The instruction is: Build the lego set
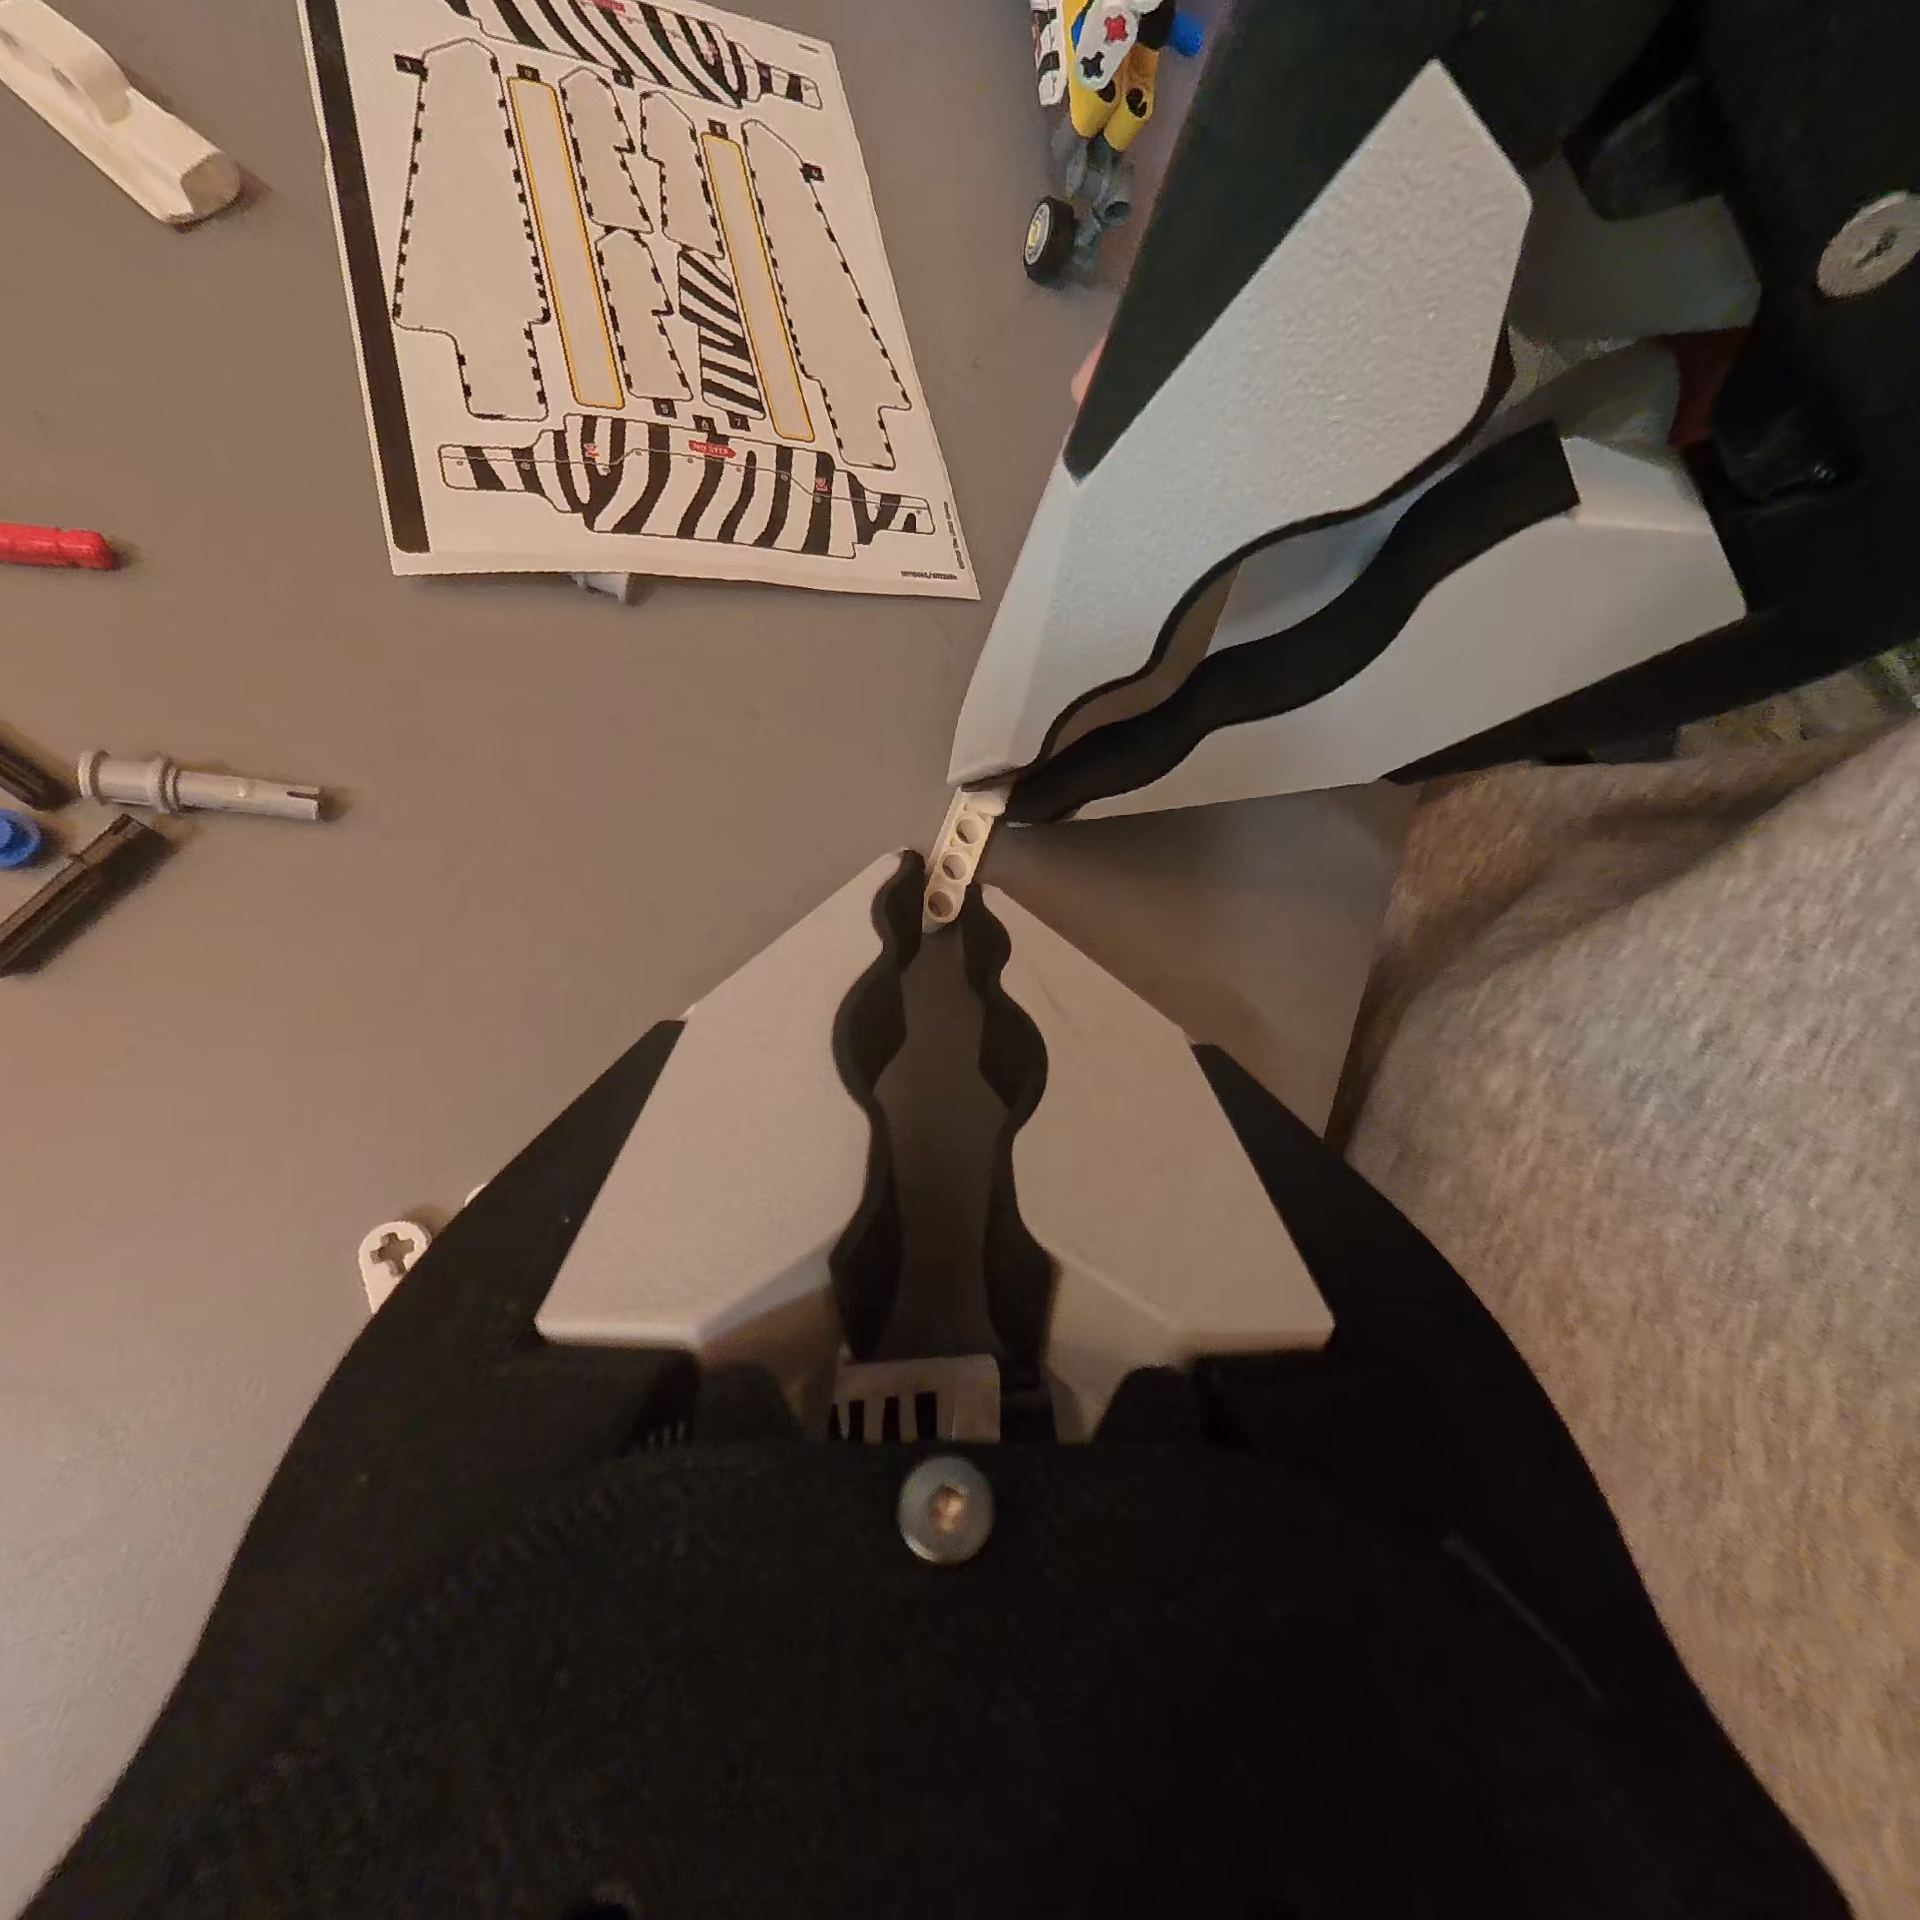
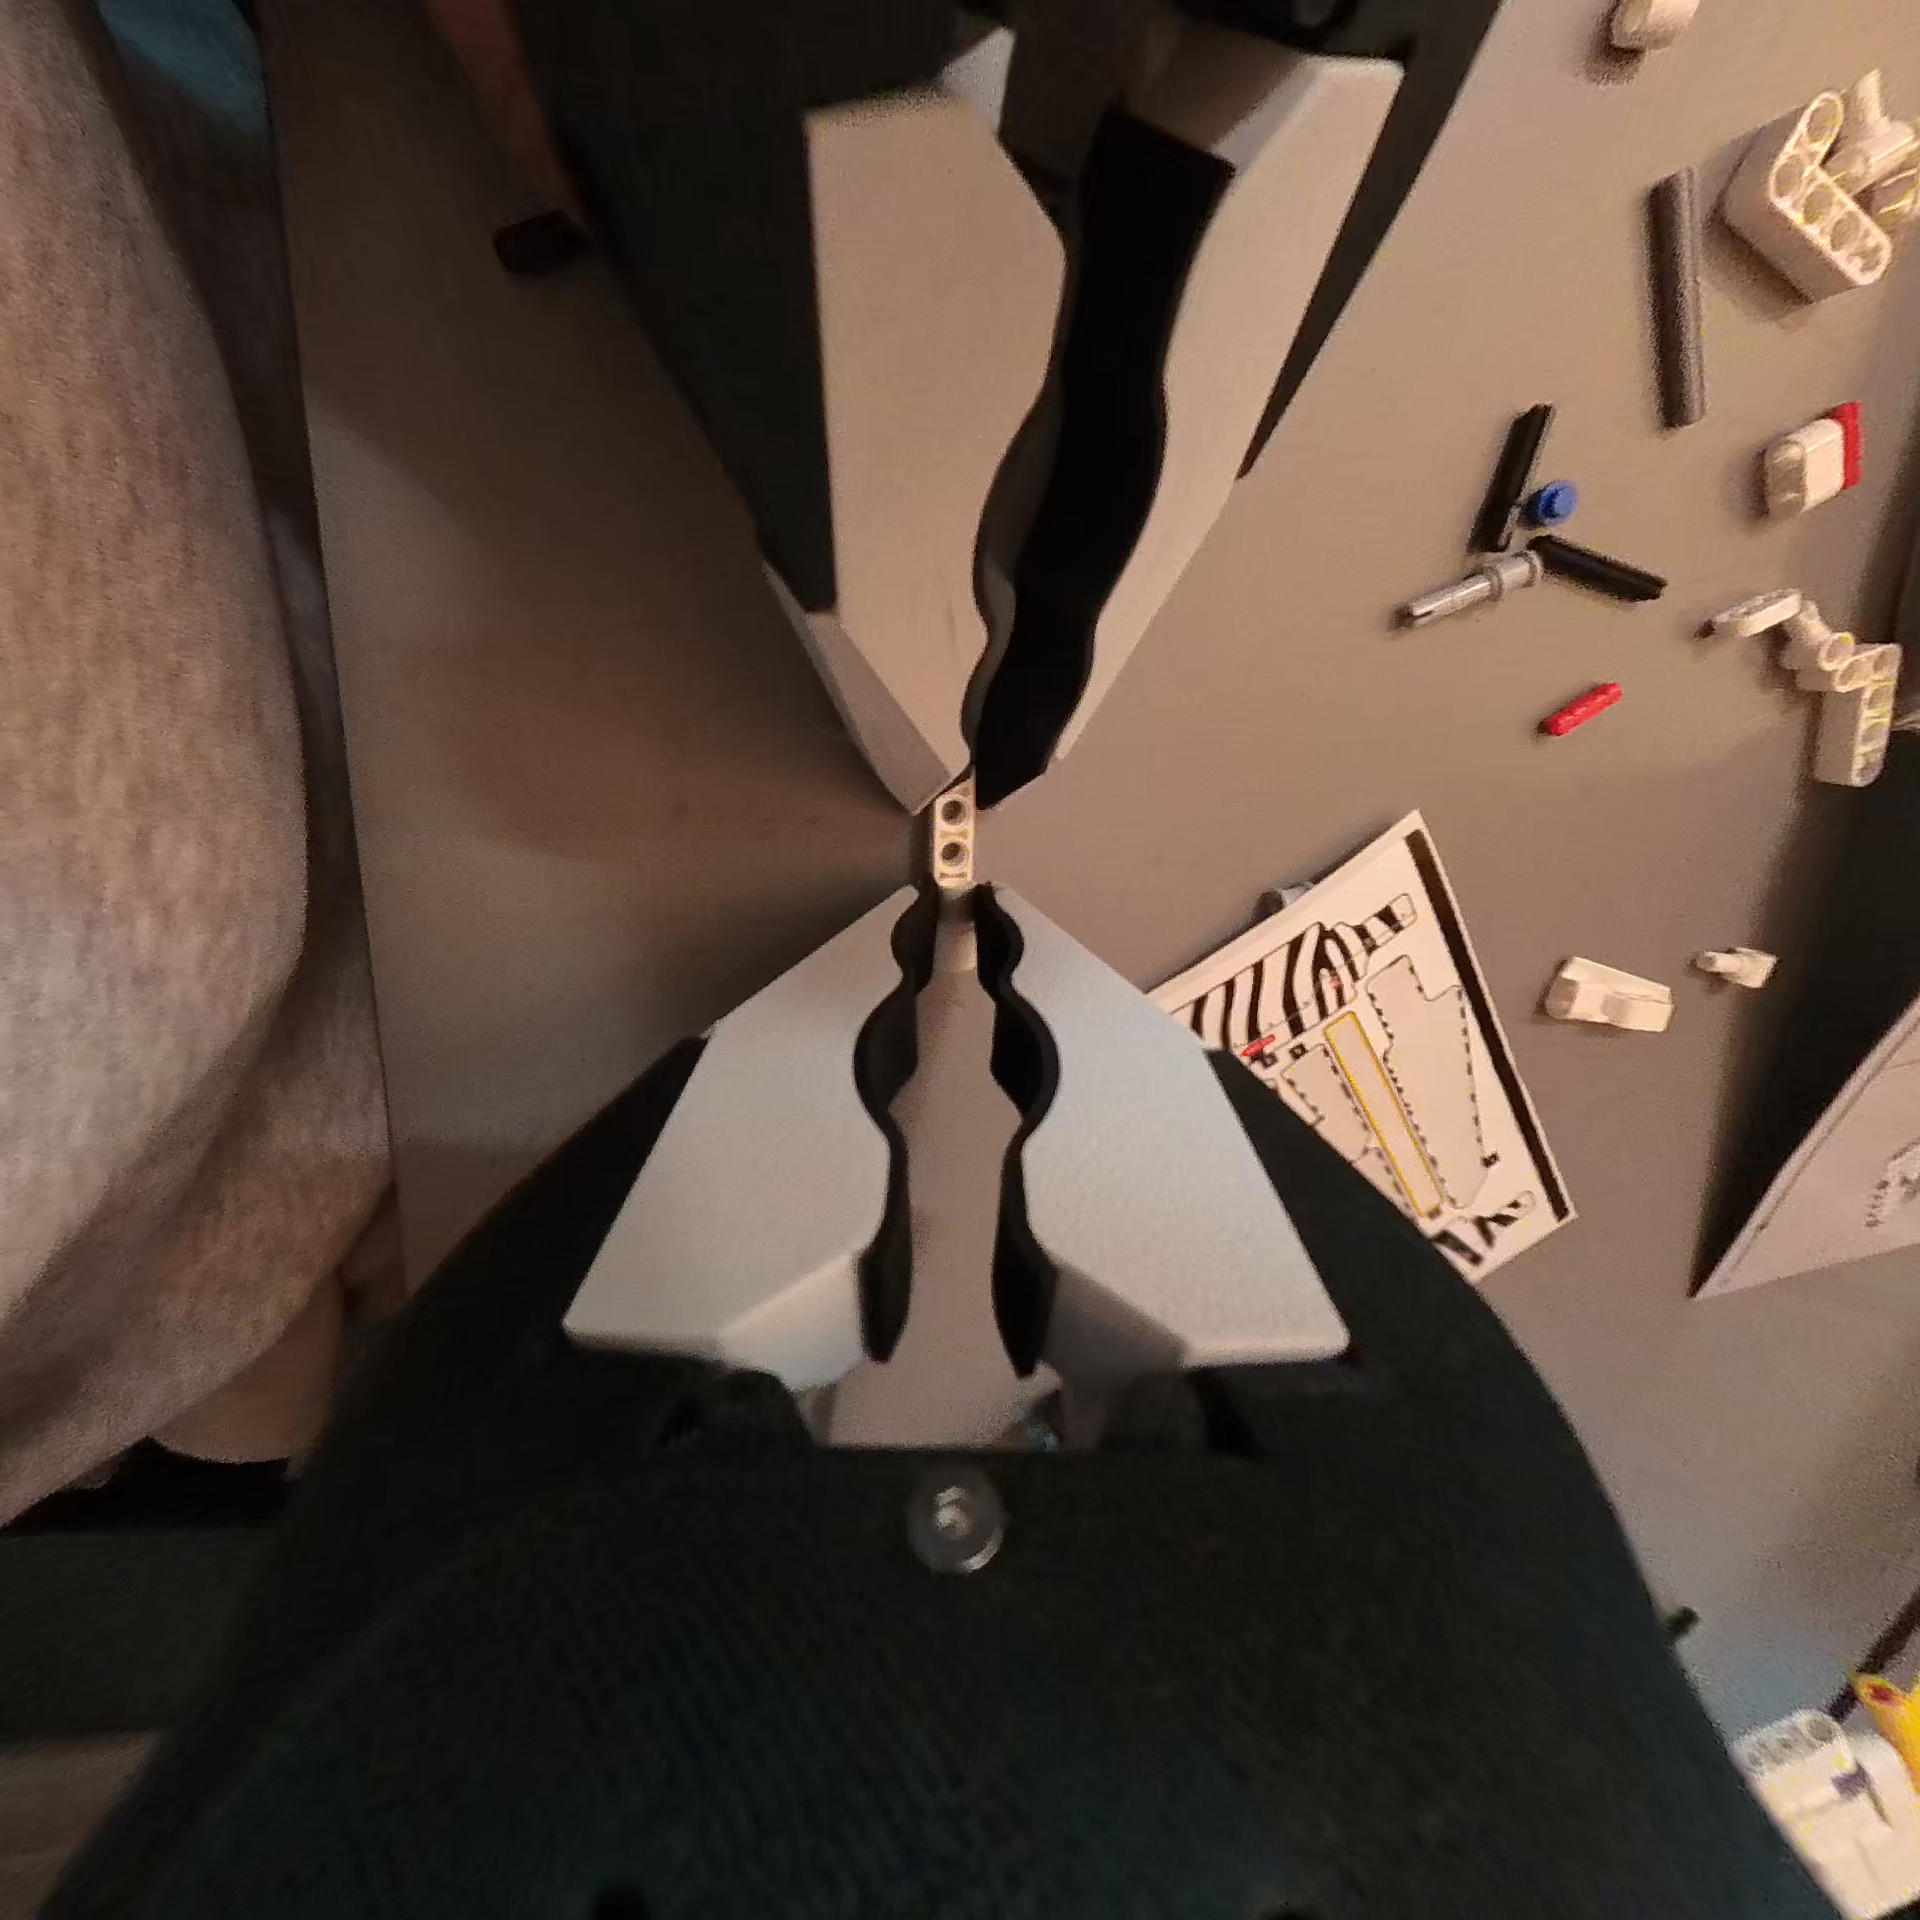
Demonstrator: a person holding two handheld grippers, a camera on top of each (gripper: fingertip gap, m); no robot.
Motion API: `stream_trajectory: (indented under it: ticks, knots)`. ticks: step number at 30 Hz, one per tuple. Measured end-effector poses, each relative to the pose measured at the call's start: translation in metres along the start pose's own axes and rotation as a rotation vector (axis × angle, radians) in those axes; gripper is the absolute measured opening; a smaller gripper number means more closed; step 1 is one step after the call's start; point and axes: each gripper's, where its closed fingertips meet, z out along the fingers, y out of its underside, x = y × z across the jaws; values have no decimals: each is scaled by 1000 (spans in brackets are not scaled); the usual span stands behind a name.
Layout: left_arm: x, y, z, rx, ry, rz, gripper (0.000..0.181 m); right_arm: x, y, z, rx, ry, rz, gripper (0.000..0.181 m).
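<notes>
Your left tool (image 1: 940, 894) and your right tool (image 2: 961, 914) meet tip to tip above a grey table (image 1: 644, 727), both clamped on the same small white perforated beam (image 1: 961, 857), one at each end. The beam is a short plastic strip with round holes along its side; only a few holes show between the wavy black pads, and its ends are hidden inside the grips.

A sticker sheet (image 1: 634, 301) lies flat beyond, printed with zebra stripes, grey dashed-outline panels and two long yellow-edged strips; its small print is too fine to make out. Loose parts are scattered on the table: a grey axle pin (image 1: 197, 787), a red piece (image 1: 57, 548) cut off at the edge, black rods (image 1: 78, 894), and a white curved panel (image 1: 114, 135). A partly built yellow and white model (image 1: 1107, 94) with a small black wheel sits at the top, half hidden by the right tool. Grey fuzzy fabric (image 1: 1662, 1247) fills the blurred right side.
</notes>
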Motion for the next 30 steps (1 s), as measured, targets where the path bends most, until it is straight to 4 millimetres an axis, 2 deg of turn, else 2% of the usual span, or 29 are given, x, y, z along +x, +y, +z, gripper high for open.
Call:
stream_trajectory:
  ticks: [4, 8, 12, 22, 26, 30]
  knots:
    - [0, 0, 0, 1, -3, 1, 6, -2, 6, 4, -25, -54, 67, 15]
    - [0, 0, 0, 1, -4, 2, 6, 1, 3, -1, 34, -42, 74, 10]
    - [0, 0, 0, 1, -3, 2, 7, 0, 3, -8, 75, -81, 97, 12]
    - [0, 0, 0, 1, -2, 0, 6, 1, 6, -7, 136, -140, 73, 6]
    - [0, 0, 0, 1, 1, -4, 6, 0, 6, -7, 151, -112, 20, 5]
    - [0, 0, 0, 1, 2, -5, 6, 0, 6, -7, 120, -8, -128, 5]
